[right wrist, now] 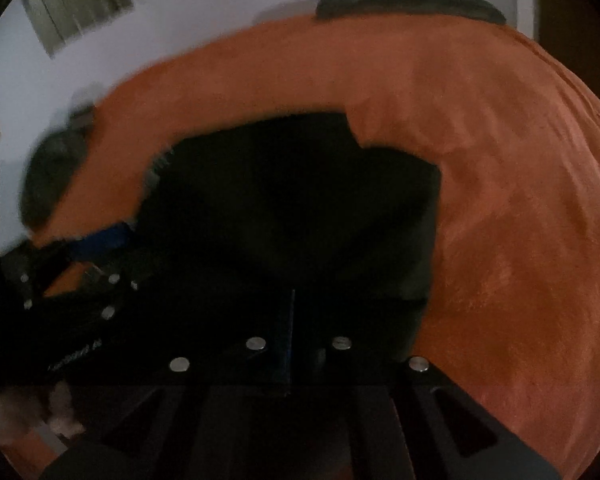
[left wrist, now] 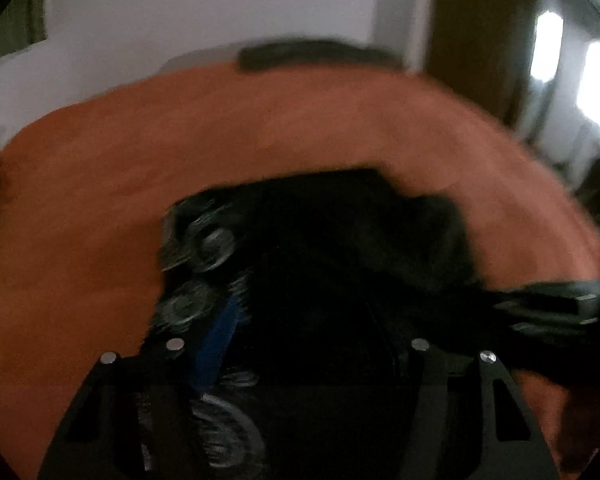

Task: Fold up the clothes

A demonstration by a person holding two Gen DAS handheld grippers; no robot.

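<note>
On orange bed cover (right wrist: 500, 200), centre of both views: black garment (right wrist: 292, 208), crumpled, grey swirl print and blue strip at its 9 o'clock edge. Left tool (left wrist: 296, 344) with fingers apart, black cloth lying between; whether pads press it, cannot tell through blur. Right tool (right wrist: 296, 342) closed tight, fingers together, seemingly pinching a fold of garment near its 6 o'clock edge. Dark folded item (left wrist: 316, 56) at 12 o'clock, on far bed edge.
</note>
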